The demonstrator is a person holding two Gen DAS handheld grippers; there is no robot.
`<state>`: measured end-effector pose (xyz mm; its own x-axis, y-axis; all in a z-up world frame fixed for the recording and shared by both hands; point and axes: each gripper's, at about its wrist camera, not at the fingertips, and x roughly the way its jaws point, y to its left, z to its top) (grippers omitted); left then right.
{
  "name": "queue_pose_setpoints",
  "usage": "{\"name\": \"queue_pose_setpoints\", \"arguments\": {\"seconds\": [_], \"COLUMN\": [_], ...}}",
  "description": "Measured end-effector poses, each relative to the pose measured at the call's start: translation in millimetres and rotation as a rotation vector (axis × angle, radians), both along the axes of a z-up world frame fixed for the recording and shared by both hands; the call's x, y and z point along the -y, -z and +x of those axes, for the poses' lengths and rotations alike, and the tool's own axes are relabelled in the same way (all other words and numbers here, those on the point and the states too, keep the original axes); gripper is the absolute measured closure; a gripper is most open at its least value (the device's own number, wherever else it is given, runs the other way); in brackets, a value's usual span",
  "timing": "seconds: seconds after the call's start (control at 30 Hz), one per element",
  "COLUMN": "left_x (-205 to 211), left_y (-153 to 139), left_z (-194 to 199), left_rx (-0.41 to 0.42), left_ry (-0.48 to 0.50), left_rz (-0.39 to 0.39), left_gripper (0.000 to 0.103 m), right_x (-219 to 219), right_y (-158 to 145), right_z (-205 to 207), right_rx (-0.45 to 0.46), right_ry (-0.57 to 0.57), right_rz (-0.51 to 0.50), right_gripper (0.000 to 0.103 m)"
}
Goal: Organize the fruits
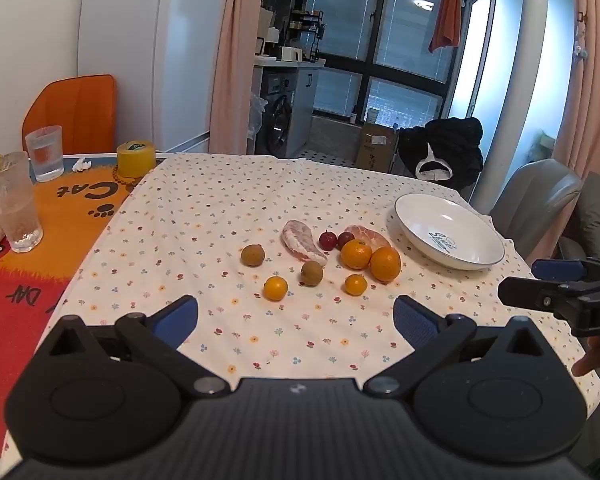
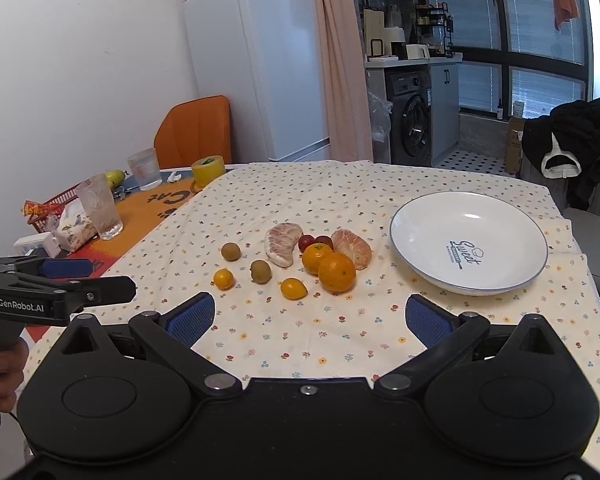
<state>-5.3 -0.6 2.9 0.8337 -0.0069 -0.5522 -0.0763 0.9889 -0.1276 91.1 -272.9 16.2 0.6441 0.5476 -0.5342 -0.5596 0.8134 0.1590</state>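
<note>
Fruit lies loose on the floral tablecloth (image 1: 228,208): two oranges (image 1: 385,264) (image 2: 337,272), two small kumquats (image 1: 275,288) (image 2: 293,288), two brown round fruits (image 1: 253,255) (image 2: 260,271), two dark red fruits (image 1: 327,240) (image 2: 306,243) and two peeled pomelo pieces (image 1: 302,241) (image 2: 282,243). An empty white bowl (image 1: 416,216) (image 2: 420,220) stands to their right. My left gripper (image 1: 296,320) hovers open in front of the fruit, holding nothing. My right gripper (image 2: 310,320) is open too, near the table's front edge, and is also empty.
Two glasses (image 1: 13,200) (image 1: 45,152), a yellow tape roll (image 1: 136,158) and a basket of clutter (image 2: 56,208) stand on the orange mat (image 1: 68,208) at the left. An orange chair (image 2: 196,130) and fridge (image 2: 256,60) stand behind; a grey chair (image 1: 540,196) is at the right.
</note>
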Motion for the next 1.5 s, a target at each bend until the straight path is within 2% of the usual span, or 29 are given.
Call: {"name": "queue_pose_setpoints", "arguments": {"seconds": [1.2, 1.5], "left_x": [2.3, 4.6], "left_y": [2.8, 6.4], "left_z": [2.5, 8.4], "left_rx": [-0.006, -0.016], "left_ry": [0.011, 0.004], "left_rz": [0.014, 0.021], "left_gripper": [0.000, 0.000], "right_x": [0.8, 3.4], "right_y": [-0.6, 4.4], "right_z": [-1.8, 6.8], "right_rx": [0.011, -0.020], "right_ry": [-0.044, -0.049], "right_rz": [0.039, 0.073], "right_gripper": [0.000, 0.000]}}
